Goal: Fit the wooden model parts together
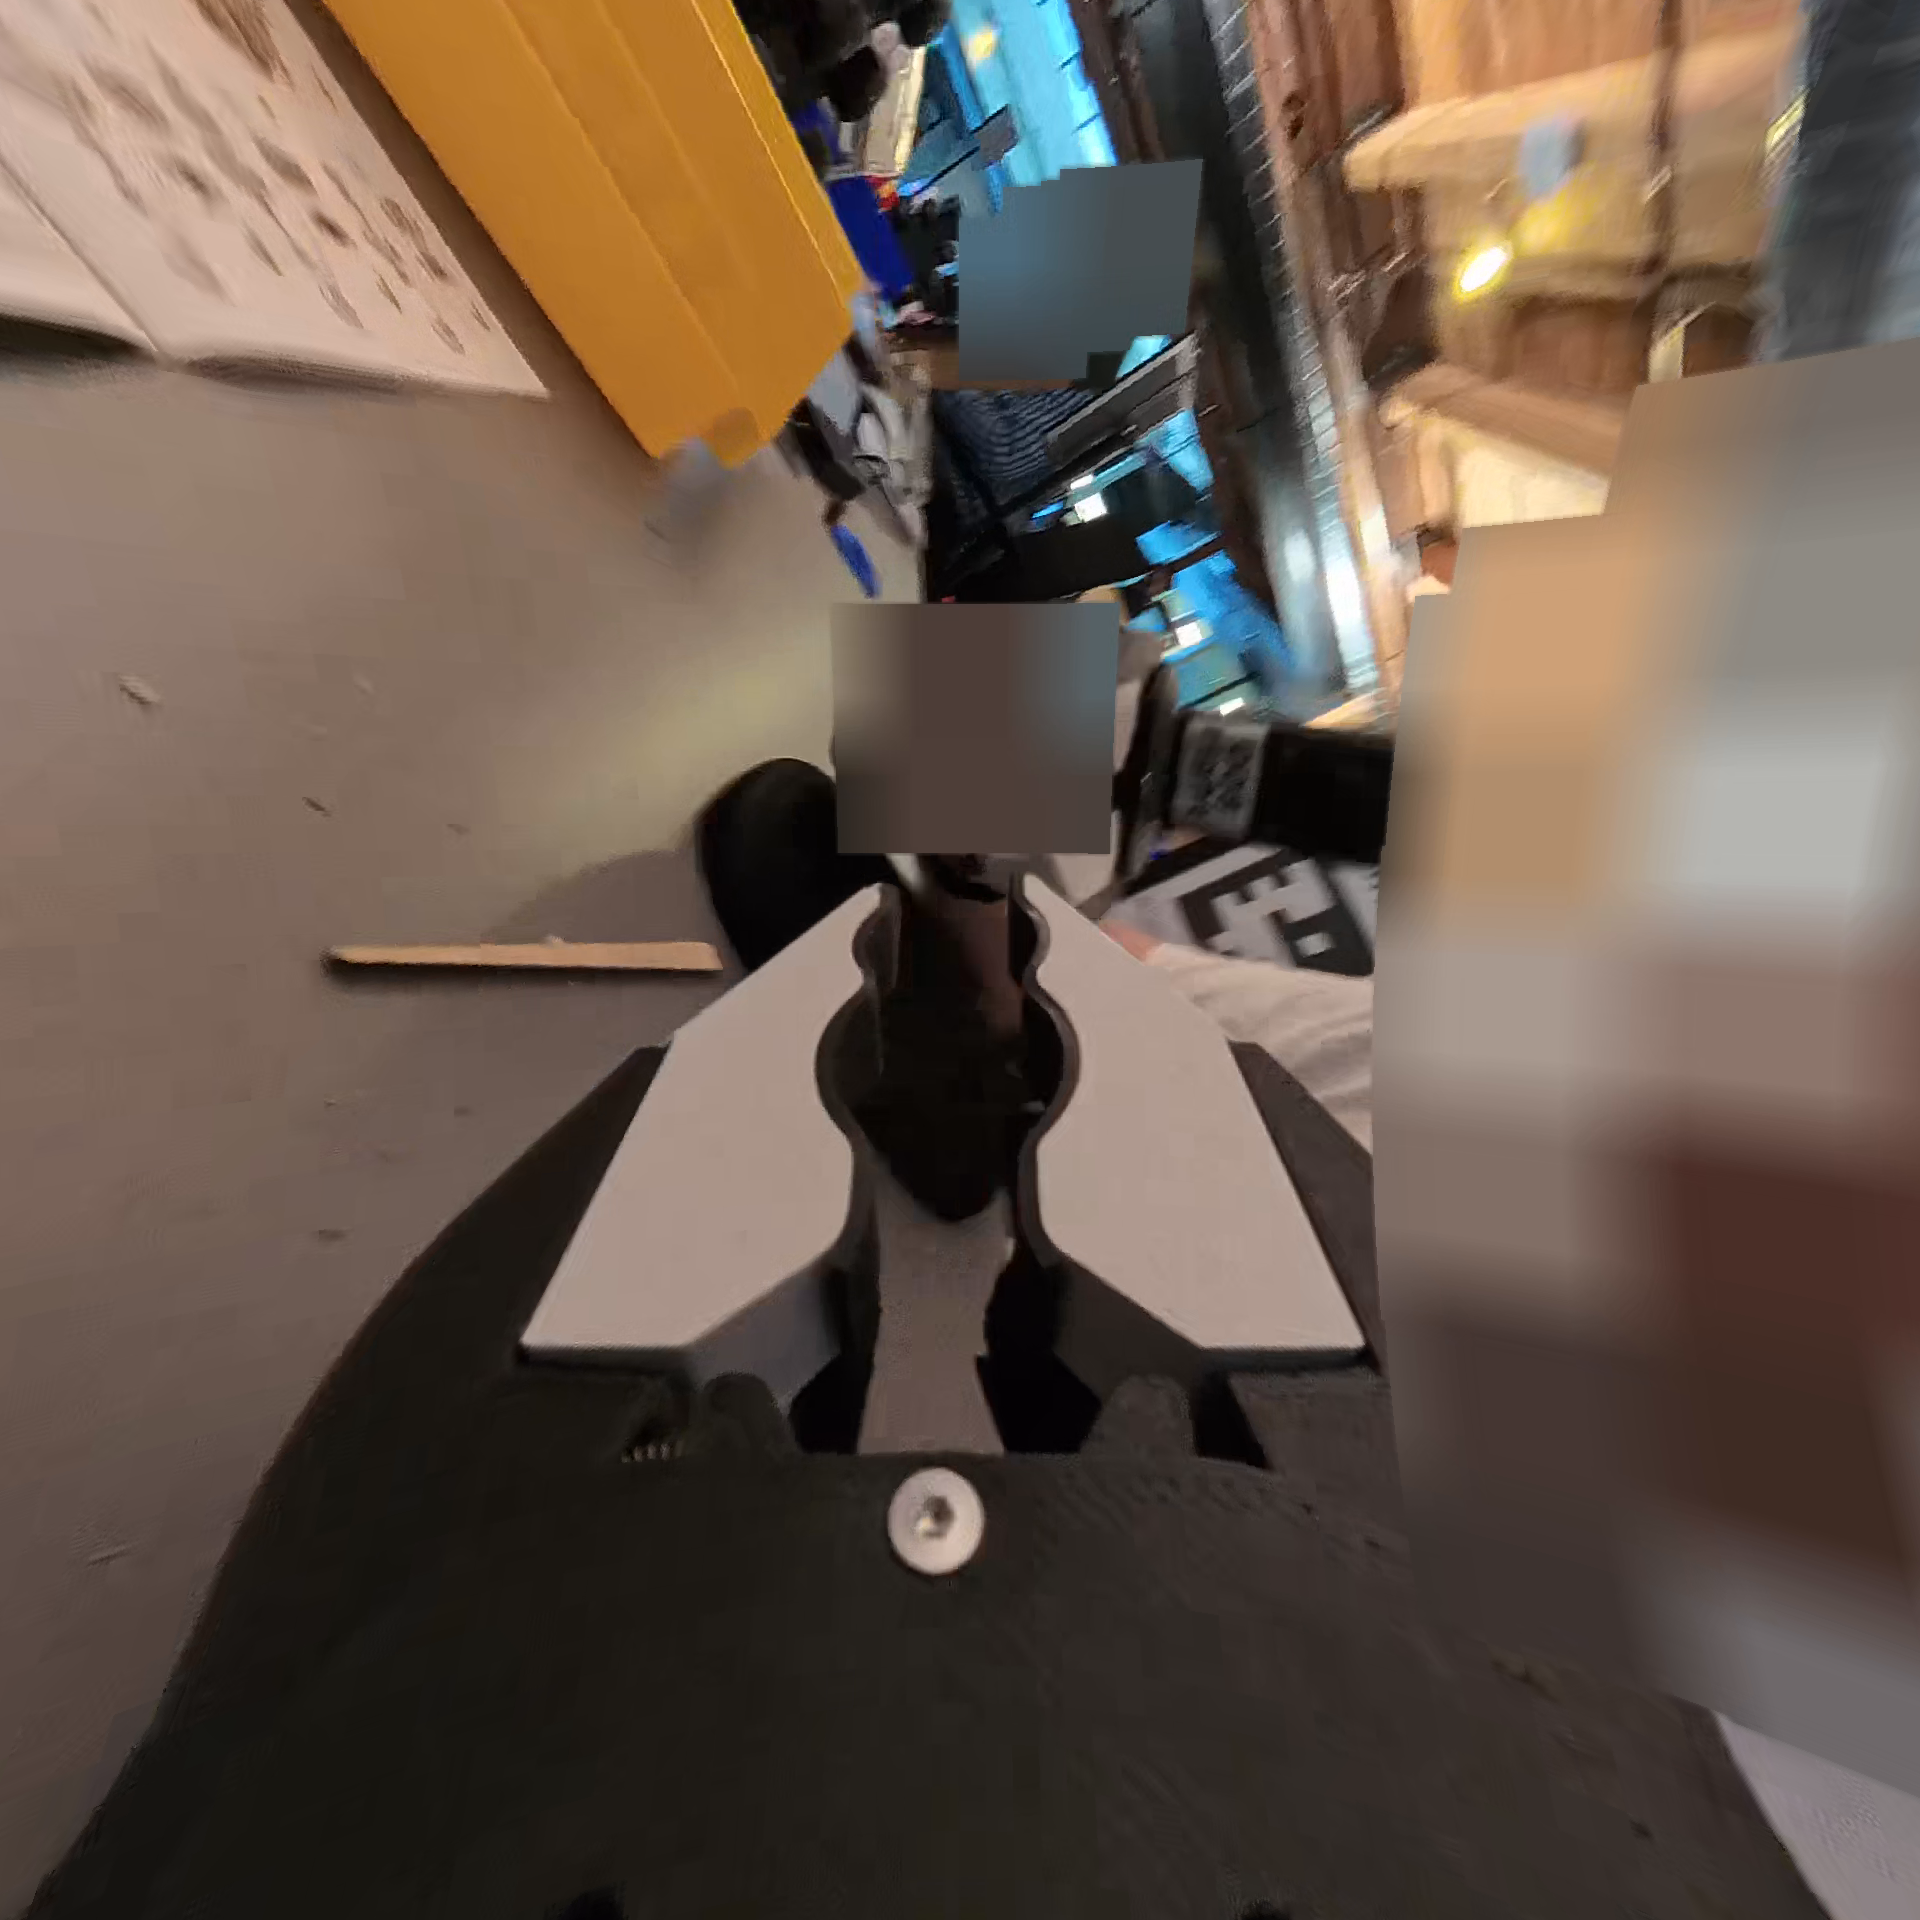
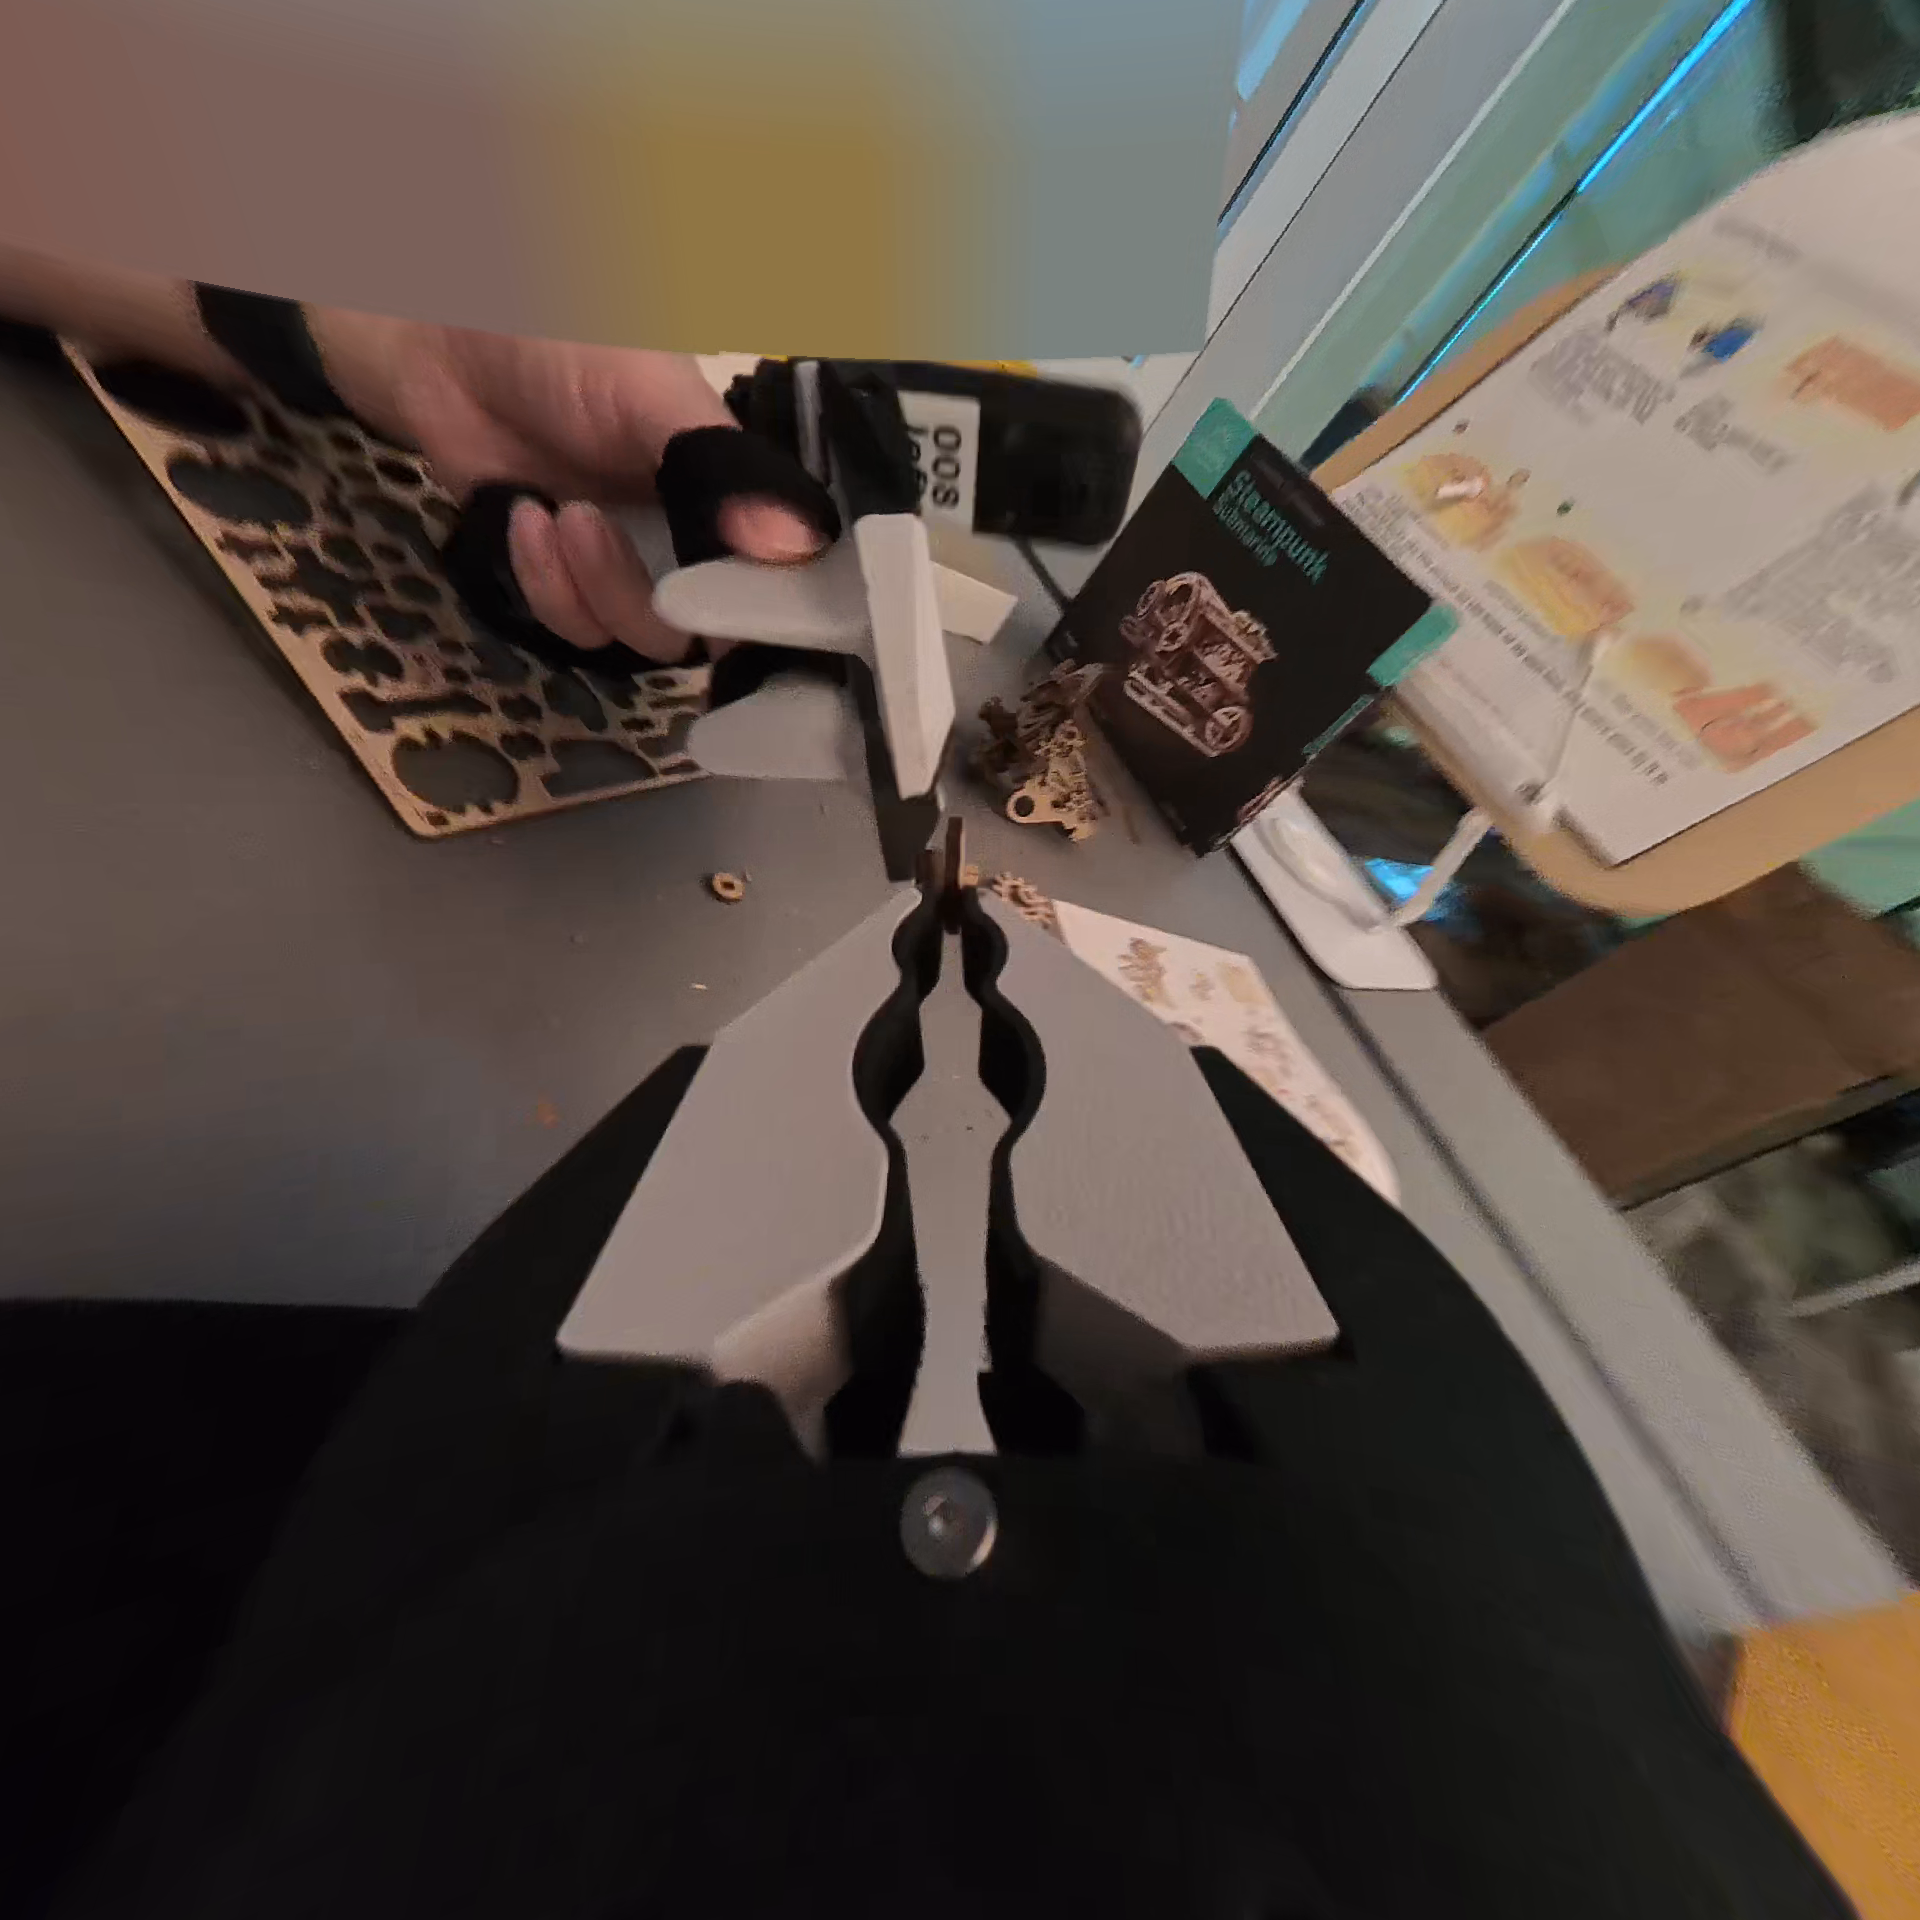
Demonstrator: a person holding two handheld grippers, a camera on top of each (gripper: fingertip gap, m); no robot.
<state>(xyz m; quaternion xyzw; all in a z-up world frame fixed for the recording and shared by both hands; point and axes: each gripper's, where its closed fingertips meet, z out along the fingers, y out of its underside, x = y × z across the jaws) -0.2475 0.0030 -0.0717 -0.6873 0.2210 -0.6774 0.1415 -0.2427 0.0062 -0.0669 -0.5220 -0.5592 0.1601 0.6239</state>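
Observation:
In the right wrist view my right gripper is shut on a small flat wooden part that sticks out past its tips. My left gripper, held by a hand, points down with its tips just above and left of that part. In the left wrist view the left gripper has its jaws a little apart, with a dark blurred shape between them that I cannot identify. A partly built wooden model lies on the grey table just beyond both grippers.
A wooden sheet with cut-outs lies at the left. A dark box leans behind the model, with an instruction sheet beside it. A small wooden ring lies on the table. A wooden stick and a yellow box are farther off. Only a small space, under 4 cm, lies between the two pairs of fingers. It is some 20 cm from my left tips to the partly built wooden model.

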